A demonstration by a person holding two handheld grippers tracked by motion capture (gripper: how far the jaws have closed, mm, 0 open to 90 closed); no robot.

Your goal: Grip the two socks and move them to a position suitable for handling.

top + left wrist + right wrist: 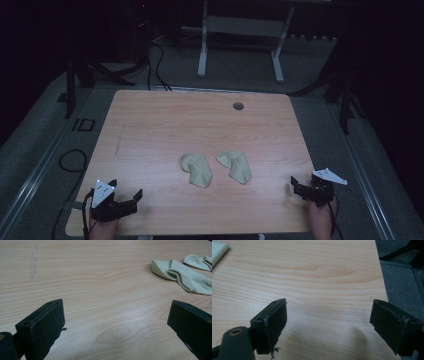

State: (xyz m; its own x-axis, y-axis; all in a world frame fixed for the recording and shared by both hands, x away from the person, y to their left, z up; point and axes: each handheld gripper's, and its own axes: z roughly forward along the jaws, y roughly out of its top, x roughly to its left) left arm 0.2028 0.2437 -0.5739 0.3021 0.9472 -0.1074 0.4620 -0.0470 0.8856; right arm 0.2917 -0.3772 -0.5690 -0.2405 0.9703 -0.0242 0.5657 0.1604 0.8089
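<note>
Near the middle of the table [150, 130] two pale socks [196, 169] [235, 166] lie just apart, while left gripper [126, 196] and right gripper [296, 187] wait gaping and empty at the near corners; each should probably approach low and pinch one cuff cleanly

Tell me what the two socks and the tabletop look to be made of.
Left sock and right sock: soft knit fabric, pale beige-green, matte; they lie limp with folds and a ribbed cuff in the left gripper view. Table: wood-grain surface, light, smooth with a faint sheen; the even pattern suggests laminate rather than solid wood, though that is uncertain.
</note>
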